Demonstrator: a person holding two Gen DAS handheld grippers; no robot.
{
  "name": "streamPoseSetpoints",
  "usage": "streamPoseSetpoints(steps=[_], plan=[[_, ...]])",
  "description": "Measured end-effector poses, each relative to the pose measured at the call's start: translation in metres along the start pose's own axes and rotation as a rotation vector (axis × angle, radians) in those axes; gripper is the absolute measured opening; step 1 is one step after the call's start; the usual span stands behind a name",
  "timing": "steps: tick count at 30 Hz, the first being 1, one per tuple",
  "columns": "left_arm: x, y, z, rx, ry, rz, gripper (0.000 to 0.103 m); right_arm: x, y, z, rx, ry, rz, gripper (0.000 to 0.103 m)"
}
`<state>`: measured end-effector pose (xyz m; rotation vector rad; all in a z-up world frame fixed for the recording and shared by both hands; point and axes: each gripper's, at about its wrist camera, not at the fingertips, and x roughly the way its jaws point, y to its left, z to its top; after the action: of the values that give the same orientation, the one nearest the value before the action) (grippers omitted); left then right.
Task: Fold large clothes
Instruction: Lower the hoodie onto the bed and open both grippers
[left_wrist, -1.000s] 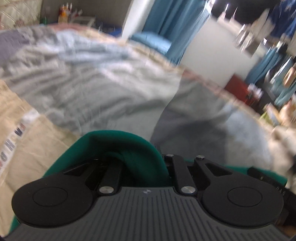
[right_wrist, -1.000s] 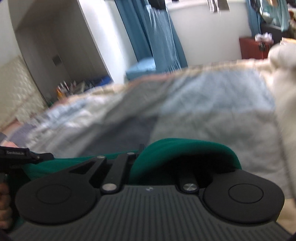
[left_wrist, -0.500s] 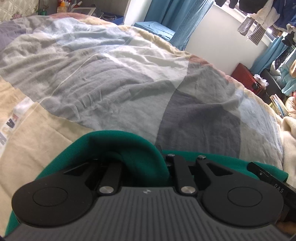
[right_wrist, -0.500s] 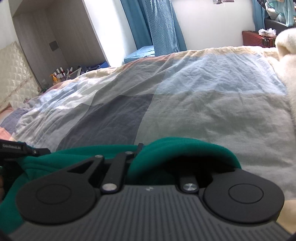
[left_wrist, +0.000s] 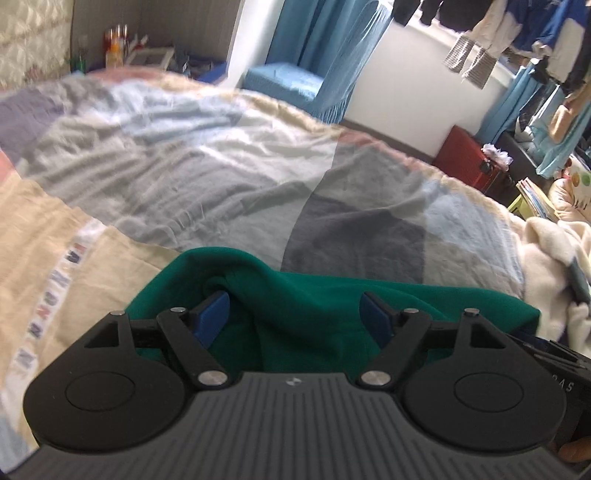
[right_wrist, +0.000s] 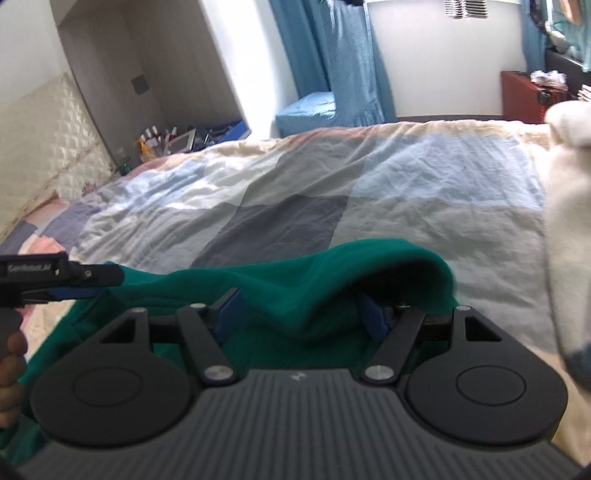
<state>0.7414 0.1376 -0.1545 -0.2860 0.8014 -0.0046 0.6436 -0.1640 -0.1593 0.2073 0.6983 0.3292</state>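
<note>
— Are your jaws holding?
— No, both my left gripper (left_wrist: 295, 314) and right gripper (right_wrist: 301, 310) stand apart; the soft green garment (left_wrist: 314, 325) bunches between them on the wrinkled patchwork quilt (left_wrist: 221, 177), fluffy cream blanket (right_wrist: 565, 229) beside

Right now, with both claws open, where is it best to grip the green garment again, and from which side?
Probably the raised folded edge of the green garment that arches over the right claw. Come straight forward, low along the checked bedcover: the hump stands off the bed, so the fingers can straddle it.
</note>
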Motion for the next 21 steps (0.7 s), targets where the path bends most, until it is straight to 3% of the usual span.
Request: streamPoseSetpoints(steps=[9,21], plan=[[-0.126,-0.016,-0.052,0.037,-0.149,-0.03,0.081,-0.106,0.03,-0.038,-0.045,-0.103,-0.004,0.07],[-0.318,-0.038,-0.186,0.065,-0.244,-0.029,0.081,-0.284,0.072,-0.124,-0.141,-0.198,-0.004,0.07]])
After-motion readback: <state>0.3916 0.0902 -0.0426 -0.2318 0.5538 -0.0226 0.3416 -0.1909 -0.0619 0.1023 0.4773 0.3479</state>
